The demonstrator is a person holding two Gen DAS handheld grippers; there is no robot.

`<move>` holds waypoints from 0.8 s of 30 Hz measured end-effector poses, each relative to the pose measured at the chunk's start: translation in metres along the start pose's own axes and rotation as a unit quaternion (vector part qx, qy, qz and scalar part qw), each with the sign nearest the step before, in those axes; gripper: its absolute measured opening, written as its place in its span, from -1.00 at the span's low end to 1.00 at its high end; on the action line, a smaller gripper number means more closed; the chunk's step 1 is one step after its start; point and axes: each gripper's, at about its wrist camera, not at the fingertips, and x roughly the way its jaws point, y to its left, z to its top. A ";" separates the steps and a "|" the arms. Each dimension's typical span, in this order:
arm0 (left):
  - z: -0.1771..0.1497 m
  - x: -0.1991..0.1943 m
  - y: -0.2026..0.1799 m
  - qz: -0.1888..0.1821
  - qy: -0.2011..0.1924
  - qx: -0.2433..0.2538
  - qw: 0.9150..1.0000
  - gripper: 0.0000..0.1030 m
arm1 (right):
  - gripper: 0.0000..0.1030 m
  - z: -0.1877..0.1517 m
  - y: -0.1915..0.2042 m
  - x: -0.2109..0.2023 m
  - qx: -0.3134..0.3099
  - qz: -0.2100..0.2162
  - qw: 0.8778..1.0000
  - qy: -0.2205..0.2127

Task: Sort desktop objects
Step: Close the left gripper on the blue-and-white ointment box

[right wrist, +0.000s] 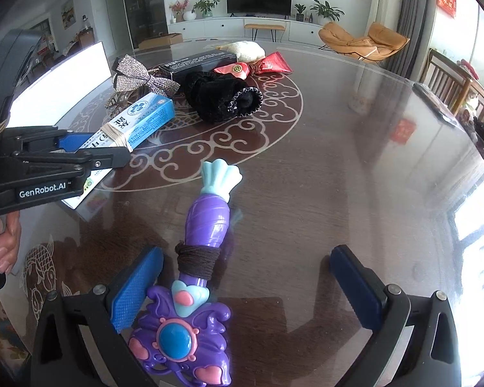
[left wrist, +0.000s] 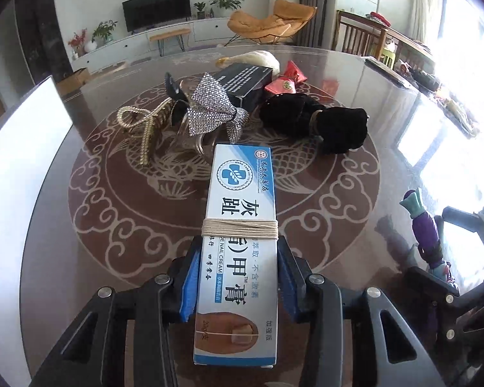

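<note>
My left gripper (left wrist: 238,274) is shut on a white-and-blue nail cream box (left wrist: 240,225) wound with beige string, held above the brown patterned table; the box and that gripper also show in the right wrist view (right wrist: 135,122). My right gripper (right wrist: 245,277) is open. A purple toy wand (right wrist: 196,258) with a teal end and dark thread around its shaft lies on the table between the fingers, near the left pad (right wrist: 135,287). The wand also shows in the left wrist view (left wrist: 426,225).
At the far side of the table lie a rhinestone bow (left wrist: 213,106), a gold hair claw (left wrist: 145,125), a black box (left wrist: 245,84), a black velvet scrunchie (left wrist: 319,119), red candy packets (left wrist: 287,80) and a white pouch (left wrist: 258,59). A white board (left wrist: 19,161) stands at the left.
</note>
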 end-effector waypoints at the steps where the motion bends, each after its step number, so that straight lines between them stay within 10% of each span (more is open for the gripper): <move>1: -0.008 -0.005 0.010 0.018 -0.002 -0.021 1.000 -0.17 | 1.00 0.000 0.000 0.000 0.000 0.000 1.000 0.000; 5: -0.032 -0.016 0.041 0.028 -0.006 -0.043 0.999 -0.09 | 1.00 0.000 0.000 0.000 0.000 0.000 1.000 0.000; 12: -0.050 -0.020 0.059 0.020 0.011 -0.033 0.999 0.65 | 1.00 0.002 -0.004 -0.001 -0.039 0.035 0.998 0.045; 17: -0.050 -0.020 0.057 0.019 0.009 -0.032 0.999 0.64 | 1.00 0.011 -0.012 -0.005 0.026 0.083 0.993 0.085; 19: -0.049 -0.023 0.052 0.014 0.006 -0.024 1.000 0.35 | 0.96 0.019 -0.001 -0.002 0.020 0.086 0.993 0.082; 21: -0.047 -0.028 0.047 0.011 0.001 -0.012 1.000 -0.21 | 0.73 0.021 0.018 0.004 -0.006 0.078 0.993 0.089; 24: -0.051 -0.032 0.048 0.008 -0.003 -0.023 1.000 -0.22 | -0.39 0.018 0.039 -0.002 -0.059 0.040 0.994 0.087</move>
